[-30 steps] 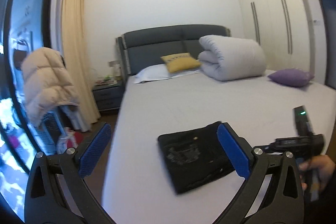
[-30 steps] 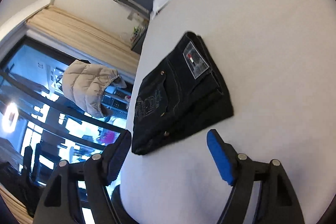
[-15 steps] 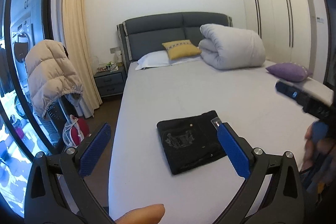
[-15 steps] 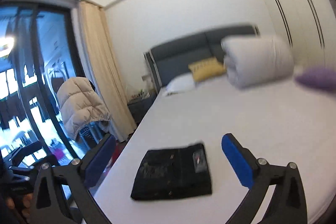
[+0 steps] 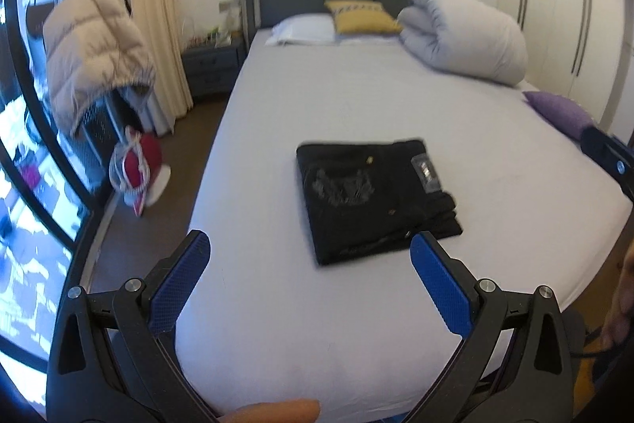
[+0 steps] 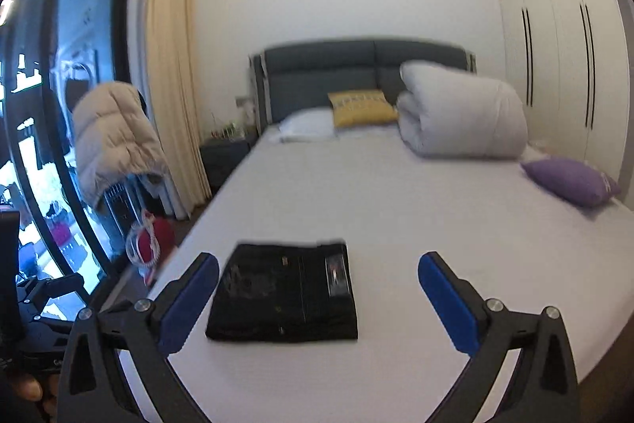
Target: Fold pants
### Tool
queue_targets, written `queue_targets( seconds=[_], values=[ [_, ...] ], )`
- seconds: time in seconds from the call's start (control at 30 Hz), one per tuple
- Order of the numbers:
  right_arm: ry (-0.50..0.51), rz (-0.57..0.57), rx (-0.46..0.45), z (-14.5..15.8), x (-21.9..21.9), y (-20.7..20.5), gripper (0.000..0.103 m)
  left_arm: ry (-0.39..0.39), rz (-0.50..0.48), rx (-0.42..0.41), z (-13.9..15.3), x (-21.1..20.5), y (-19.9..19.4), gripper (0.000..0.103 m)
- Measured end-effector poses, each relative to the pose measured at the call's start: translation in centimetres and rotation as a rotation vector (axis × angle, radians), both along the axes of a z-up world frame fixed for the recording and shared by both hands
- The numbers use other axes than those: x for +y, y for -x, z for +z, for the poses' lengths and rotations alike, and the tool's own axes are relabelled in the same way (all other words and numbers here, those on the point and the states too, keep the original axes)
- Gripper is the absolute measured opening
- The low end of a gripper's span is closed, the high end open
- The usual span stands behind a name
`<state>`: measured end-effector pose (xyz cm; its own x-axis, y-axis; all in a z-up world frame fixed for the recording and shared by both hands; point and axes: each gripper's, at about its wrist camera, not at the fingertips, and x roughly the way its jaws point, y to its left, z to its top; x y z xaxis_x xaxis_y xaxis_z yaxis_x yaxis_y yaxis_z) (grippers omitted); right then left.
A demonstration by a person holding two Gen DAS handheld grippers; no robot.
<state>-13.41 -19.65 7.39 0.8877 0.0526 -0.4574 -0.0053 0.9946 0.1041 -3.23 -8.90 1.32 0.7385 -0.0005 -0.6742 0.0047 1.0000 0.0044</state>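
The black pants (image 5: 372, 195) lie folded into a flat rectangle on the white bed (image 5: 356, 98), near its foot end; they also show in the right wrist view (image 6: 283, 298). My left gripper (image 5: 309, 280) is open and empty, held above the bed's foot edge, short of the pants. My right gripper (image 6: 317, 298) is open and empty, held back from the bed with the pants between its fingers in view. Nothing touches the pants.
A rolled white duvet (image 5: 463, 34), a yellow cushion (image 5: 364, 16) and a white pillow (image 5: 303, 30) sit by the dark headboard. A purple cushion (image 6: 570, 181) lies at the bed's right edge. A beige puffer jacket (image 5: 95, 46) hangs left, by the window.
Both grippers have pulled back and up from the pants. The right wrist view has swung from a tilted close look to a level view of the whole bed. The pants have not moved.
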Motion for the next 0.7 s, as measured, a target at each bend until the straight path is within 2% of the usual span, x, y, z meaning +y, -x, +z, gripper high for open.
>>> queue_targets(
  seconds=[0.1, 0.2, 0.5, 0.7],
  values=[
    [-0.021, -0.002, 0.063, -1.4, 0.3, -0.6, 0.103, 0.032, 0.018, 0.055, -1.8, 0.7, -1.3, 0.103],
    [-0.029, -0.008, 0.112, -2.7, 0.5, -1.2, 0.103, 0.026, 0.027, 0.079, -3.0, 1.0, -2.3, 0.103],
    [-0.027, -0.049, 0.209, -4.8, 0.5, -2.3, 0.103, 0.014, 0.048, 0.108, -5.0, 1.6, -3.9, 0.103],
    [-0.015, -0.053, 0.232, -5.4, 0.7, -2.4, 0.103, 0.02, 0.055, 0.12, -5.7, 1.8, -4.4, 0.103]
  ],
)
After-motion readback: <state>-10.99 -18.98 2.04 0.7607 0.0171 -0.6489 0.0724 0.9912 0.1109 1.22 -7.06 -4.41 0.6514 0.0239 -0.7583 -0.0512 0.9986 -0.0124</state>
